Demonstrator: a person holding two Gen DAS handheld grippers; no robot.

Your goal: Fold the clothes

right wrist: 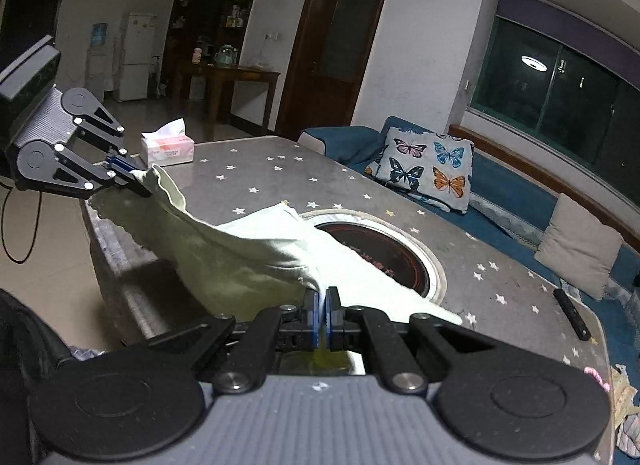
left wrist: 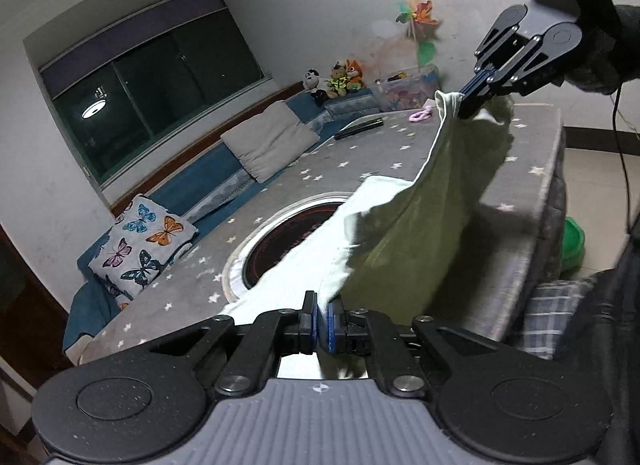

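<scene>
A pale green garment (left wrist: pixel 420 221) hangs stretched between my two grippers above the near edge of the grey star-patterned table (left wrist: pixel 304 169); its far part lies on the table over a round inset. My left gripper (left wrist: pixel 322 323) is shut on one corner of the garment. My right gripper (left wrist: pixel 466 105) is shut on the other corner, held higher at the upper right. In the right wrist view, my right gripper (right wrist: pixel 322 319) pinches the garment (right wrist: pixel 240 253) and my left gripper (right wrist: pixel 136 181) holds the opposite corner at the left.
A round dark inset (right wrist: pixel 384 257) sits mid-table. A tissue box (right wrist: pixel 167 147) stands at the table's far corner, a remote (right wrist: pixel 572 313) near the right edge. A blue sofa with a butterfly cushion (right wrist: pixel 428 169) and a grey cushion (right wrist: pixel 580 245) runs along the window.
</scene>
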